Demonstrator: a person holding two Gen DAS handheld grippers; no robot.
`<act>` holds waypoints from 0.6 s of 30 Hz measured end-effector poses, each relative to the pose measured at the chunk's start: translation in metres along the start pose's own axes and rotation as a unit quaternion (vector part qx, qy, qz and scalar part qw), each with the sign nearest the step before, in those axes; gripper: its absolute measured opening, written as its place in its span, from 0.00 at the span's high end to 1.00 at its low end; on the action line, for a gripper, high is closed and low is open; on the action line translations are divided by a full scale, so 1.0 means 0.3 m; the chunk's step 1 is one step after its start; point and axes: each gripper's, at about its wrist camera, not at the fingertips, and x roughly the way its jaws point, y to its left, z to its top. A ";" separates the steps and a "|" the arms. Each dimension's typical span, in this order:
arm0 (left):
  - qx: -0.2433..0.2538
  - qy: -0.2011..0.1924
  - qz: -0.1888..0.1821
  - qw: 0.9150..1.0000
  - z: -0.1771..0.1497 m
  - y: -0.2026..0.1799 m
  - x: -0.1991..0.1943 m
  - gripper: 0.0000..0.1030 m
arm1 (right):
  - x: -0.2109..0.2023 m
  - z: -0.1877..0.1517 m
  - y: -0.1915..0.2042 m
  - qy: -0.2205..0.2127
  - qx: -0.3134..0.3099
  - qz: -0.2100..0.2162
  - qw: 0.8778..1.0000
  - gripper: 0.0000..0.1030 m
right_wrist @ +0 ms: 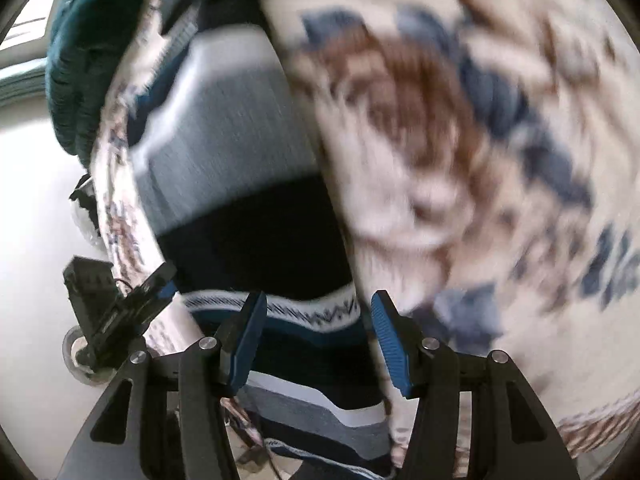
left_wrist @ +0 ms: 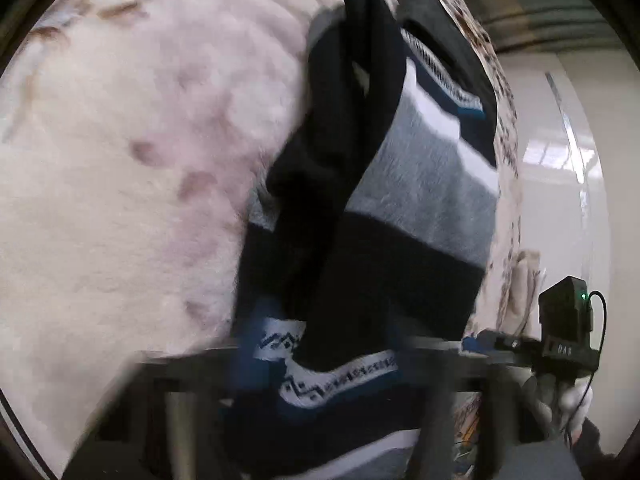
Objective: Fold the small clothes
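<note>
Fuzzy cream blanket (left_wrist: 120, 160) fills the background, with the striped sweater (left_wrist: 420, 184) lying on it. Right gripper (right_wrist: 316, 332) hovers spread over the sweater's patterned band. Left gripper (left_wrist: 312, 412) is blurred; its state is unclear.

sweater (left_wrist: 420, 200): knitted cloth, fuzzy matt nap; grey, white, navy and black bands seen
blanket (left_wrist: 140, 140): plush fleece, soft long pile, matt
right gripper (right_wrist: 318, 328): matt black plastic arms, bright metal rivets noted
pads (right_wrist: 390, 344): blue, finely ribbed, rubbery look
floor (left_wrist: 560, 160): smooth, glossy, reflections seen
dark green garment (right_wrist: 80, 60): coarse knit, matt
</note>
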 end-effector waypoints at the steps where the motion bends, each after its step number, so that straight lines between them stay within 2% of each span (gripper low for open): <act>1: 0.012 -0.004 -0.007 1.000 -0.004 -0.013 -0.003 0.93 | 0.043 -0.024 -0.004 -0.001 0.005 -0.002 1.000 0.45; 3: 0.034 -0.021 -0.011 0.999 -0.009 -0.038 -0.050 0.93 | 0.115 -0.056 -0.005 0.005 0.017 -0.003 1.000 0.45; 4: 0.040 -0.024 -0.015 0.999 -0.006 -0.046 -0.066 0.94 | 0.129 -0.069 0.002 -0.004 0.020 -0.009 1.000 0.58; 5: 0.048 -0.029 -0.015 0.998 -0.009 -0.049 -0.095 0.94 | 0.126 -0.085 0.013 -0.028 0.023 -0.023 0.999 0.85; 7: 0.055 -0.029 -0.022 0.998 -0.008 -0.039 -0.128 0.94 | 0.119 -0.107 0.037 -0.041 0.027 -0.023 0.999 0.92; 10: 0.041 -0.026 -0.026 0.998 0.012 0.006 -0.127 0.94 | 0.092 -0.140 0.096 -0.062 0.000 -0.035 0.997 0.92; 12: 0.027 -0.013 -0.020 0.999 0.027 0.043 -0.086 0.93 | 0.105 -0.143 0.099 -0.055 -0.005 -0.053 0.997 0.91; 14: 0.016 0.012 -0.041 0.999 0.026 0.045 -0.059 0.86 | 0.122 -0.136 0.092 -0.029 -0.007 -0.072 0.997 0.82; 15: 0.013 0.015 -0.045 0.999 0.017 0.032 -0.065 0.81 | 0.124 -0.146 0.096 -0.023 -0.002 -0.074 0.997 0.78; 16: 0.015 0.016 -0.053 0.998 0.004 0.023 -0.084 0.69 | 0.118 -0.166 0.096 -0.019 -0.001 -0.069 0.997 0.68; 17: 0.018 0.020 -0.064 0.998 -0.015 0.015 -0.104 0.51 | 0.113 -0.189 0.096 -0.014 0.000 -0.061 0.998 0.55; 18: 0.020 0.026 -0.070 0.997 -0.043 0.010 -0.124 0.43 | 0.093 -0.235 0.079 -0.008 0.003 -0.052 0.999 0.50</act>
